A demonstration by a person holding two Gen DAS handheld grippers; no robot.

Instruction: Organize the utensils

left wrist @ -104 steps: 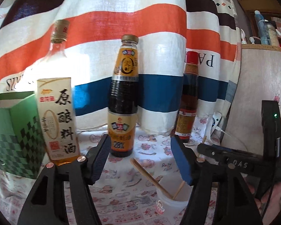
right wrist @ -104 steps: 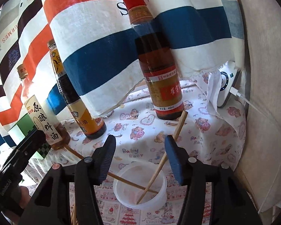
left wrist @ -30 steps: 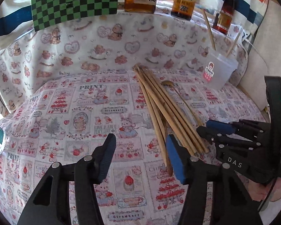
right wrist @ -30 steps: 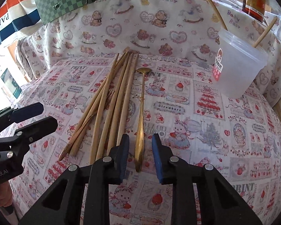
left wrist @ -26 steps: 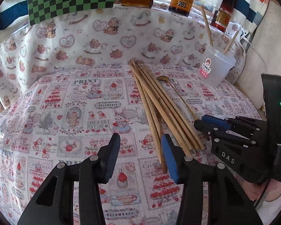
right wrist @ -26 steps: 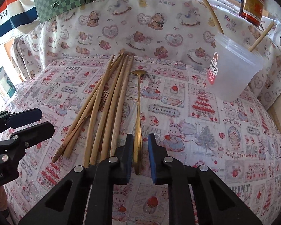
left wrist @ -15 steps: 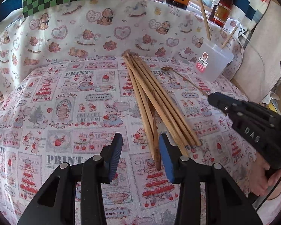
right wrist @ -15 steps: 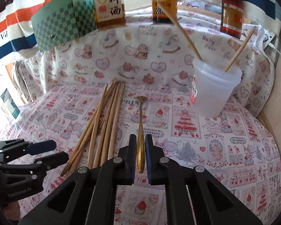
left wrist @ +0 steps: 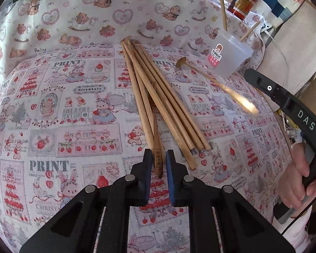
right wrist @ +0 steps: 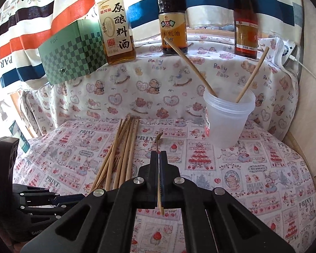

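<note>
Several wooden chopsticks (left wrist: 168, 105) (right wrist: 125, 151) lie in a loose bundle on the printed cloth. Among them lies a small dark wooden fork (left wrist: 157, 147). My left gripper (left wrist: 158, 160) points down at it, and its jaws are closing, with both pads against the handle end. My right gripper (right wrist: 159, 154) is shut on the thin handle of a gold spoon (right wrist: 158, 141) and holds it off the cloth, bowl forward. The left wrist view shows that spoon (left wrist: 200, 73) blurred in the air. A clear plastic cup (right wrist: 227, 122) (left wrist: 231, 59) beyond holds two chopsticks.
Three sauce bottles (right wrist: 115, 27) and a green checkered box (right wrist: 71, 52) stand on the raised ledge behind. A white charger and cable (right wrist: 290, 57) sit at the far right. A person's hand (left wrist: 295, 181) grips the right gripper's handle. The left gripper's body (right wrist: 31, 200) is at lower left.
The left jaws narrowed from wide apart to pinching the wooden fork's handle. The right jaws shut on the spoon, and the gripper rose and tilted up, lifting the spoon off the cloth.
</note>
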